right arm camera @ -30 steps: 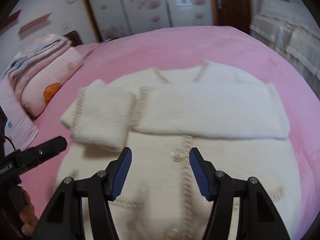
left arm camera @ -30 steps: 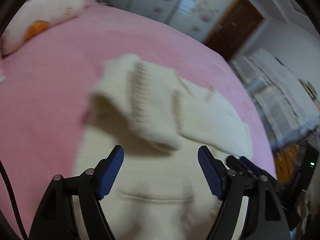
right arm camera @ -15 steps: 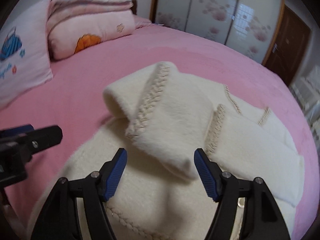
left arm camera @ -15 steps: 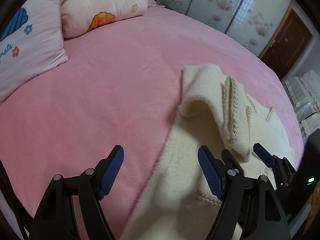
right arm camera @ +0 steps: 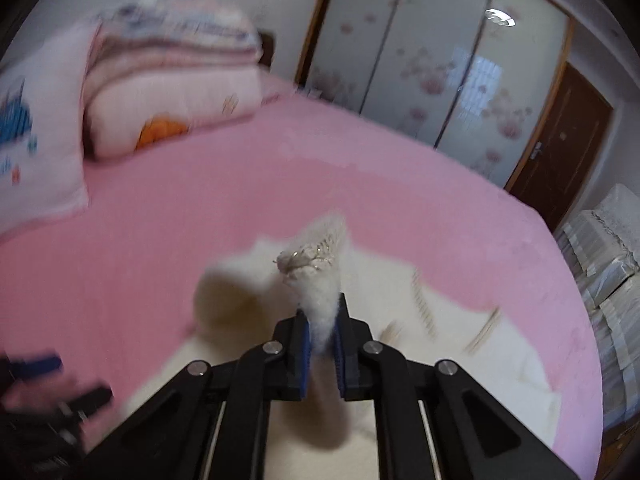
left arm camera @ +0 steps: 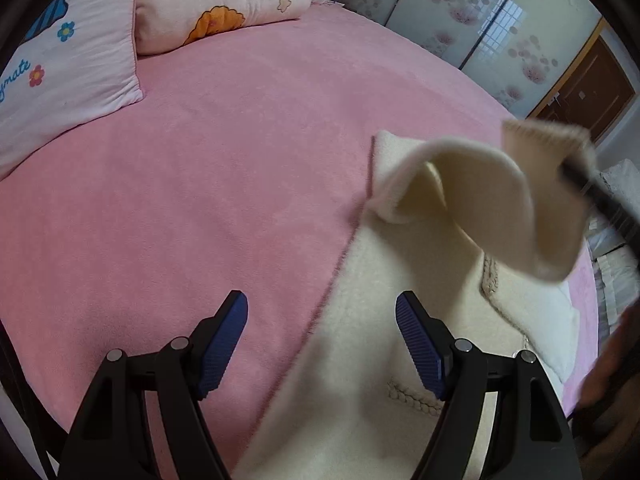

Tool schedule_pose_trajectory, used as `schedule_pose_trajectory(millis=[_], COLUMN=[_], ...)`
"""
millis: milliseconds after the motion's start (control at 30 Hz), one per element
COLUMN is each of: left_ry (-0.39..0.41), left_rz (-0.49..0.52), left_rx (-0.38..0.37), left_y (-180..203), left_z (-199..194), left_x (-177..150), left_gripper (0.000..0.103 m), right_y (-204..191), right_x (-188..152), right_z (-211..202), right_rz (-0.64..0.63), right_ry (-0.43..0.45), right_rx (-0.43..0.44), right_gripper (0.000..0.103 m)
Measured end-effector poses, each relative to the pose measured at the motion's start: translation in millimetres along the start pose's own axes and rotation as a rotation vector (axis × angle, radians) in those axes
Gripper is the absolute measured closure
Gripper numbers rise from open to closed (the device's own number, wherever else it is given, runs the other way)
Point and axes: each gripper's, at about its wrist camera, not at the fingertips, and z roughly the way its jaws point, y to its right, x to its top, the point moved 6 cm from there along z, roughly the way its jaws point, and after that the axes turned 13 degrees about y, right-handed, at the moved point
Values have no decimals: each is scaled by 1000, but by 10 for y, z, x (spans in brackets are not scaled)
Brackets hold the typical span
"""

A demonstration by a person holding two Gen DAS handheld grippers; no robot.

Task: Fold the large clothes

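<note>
Sleeve (right arm camera: 320,304) sits pinched between right claw (right arm camera: 322,344) pads, lifted.

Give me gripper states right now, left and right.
Left gripper: open, nothing between its pads, hovering over the edge of the cream cardigan.
Right gripper: shut on the cardigan's trimmed sleeve cuff, lifted off the pink bed.

I look across a pink bed (left arm camera: 208,184) with pillows (left arm camera: 60,68) toward a floral sliding wardrobe (right arm camera: 432,64) and brown door (right arm camera: 560,148).
</note>
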Motion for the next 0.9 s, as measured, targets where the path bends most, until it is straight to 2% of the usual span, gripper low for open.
schedule_pose_trajectory(millis=[67,133,233,300,367,400,433,500,567,667,733,767,800,900], left_ry=[0,3,7,0,-13,-20,-25,-30,-27,5,24,28,21,-51], left_rz=[16,35,65,88,114,129,143,164,183,200,190,183,179,204], left_rx=[-8,-21,-38,-53,-69,-73,-81,-96,-107,-105,-93,-97,-114,-132], left_y=[65,141,259,359,468,528,586,684,782,868,867,873,888,951], left_z=[-17,-32,-24,14,69,98,127,190,274,468,664,774,923,1341], left_x=[-18,-43,-80,-120,-171,-195,-210,-210,-162,20,221,313,411,550], left_gripper=[28,28,28,28,28,28,28,28,28,28,28,28,28,28], right_y=[381,822,1466,1847,2138,2255,2354,2497,2581,2665,2707,2724,2730,2770], right_x=[276,398,191,-224,-804,-1145,-1446,-1998,-2266,-2286,-2172,-2096,-2023,-1868], right_z=[-121,-252,-359,-326,-241,-176,-126,-93,-127,-150,-83,-26,45,377], right_rz=[81,169,278,333,423,469,500,555,643,722,742,742,732,685], right_ry=[58,97,88,23,-90,-166,-240,-360,-391,-352,-317,-302,-291,-298], right_rx=[-6,-18,-73,-136,-175,-188,-209,-253,-227,-170,-131,-120,-109,-86], right_gripper=[94,94,94,91,80,70,66,66,66,60,47,45,41,40])
